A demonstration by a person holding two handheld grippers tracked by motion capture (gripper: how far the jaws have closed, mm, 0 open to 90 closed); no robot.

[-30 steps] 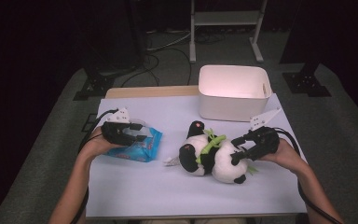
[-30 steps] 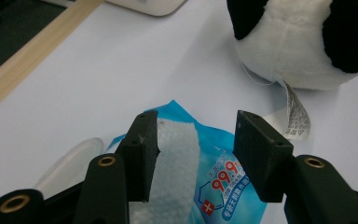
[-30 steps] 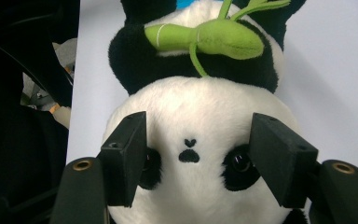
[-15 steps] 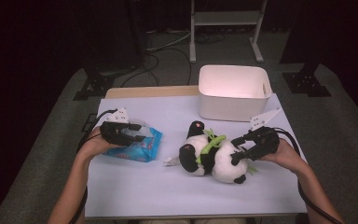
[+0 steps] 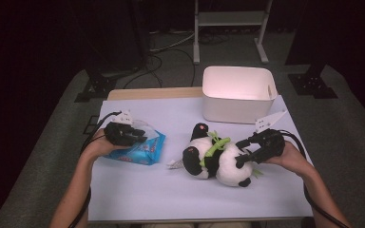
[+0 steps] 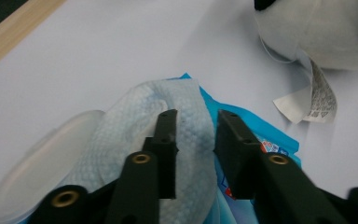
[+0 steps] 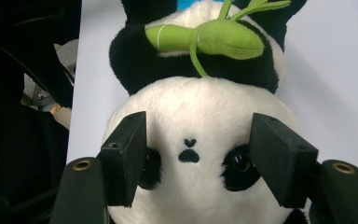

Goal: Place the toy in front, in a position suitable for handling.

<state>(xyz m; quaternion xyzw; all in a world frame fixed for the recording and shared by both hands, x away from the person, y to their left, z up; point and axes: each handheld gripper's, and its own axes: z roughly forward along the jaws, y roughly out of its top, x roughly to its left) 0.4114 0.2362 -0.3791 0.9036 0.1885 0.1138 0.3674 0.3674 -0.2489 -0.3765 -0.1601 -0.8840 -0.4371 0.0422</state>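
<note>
Little has moved since the earlier pictures: both hands sit where they were, and the left gripper's (image 5: 132, 134) fingers (image 6: 167, 140) have just been closing over the wipe (image 6: 186, 116). That white wipe stands up out of the blue pack (image 5: 142, 149) and passes between the two fingers; a narrow gap is left and the wipe fills it, though I cannot tell whether the pads press it yet. The wipe's long axis runs straight out along the fingers, its folded end just past their tips. The pack's clear lid (image 6: 37, 158) lies flipped open, to the left of the fingers in the left gripper view.

The right gripper (image 5: 248, 153) has its fingers (image 7: 126, 154) spread wide on either side of the panda's (image 5: 218, 159) head, one at each eye patch, and they look to touch the fur. The panda lies on its back on the counter (image 5: 171, 190), head between the fingers, body stretching away from them towards the pack. A white bin (image 5: 237, 95) stands on the counter beyond the panda.
</note>
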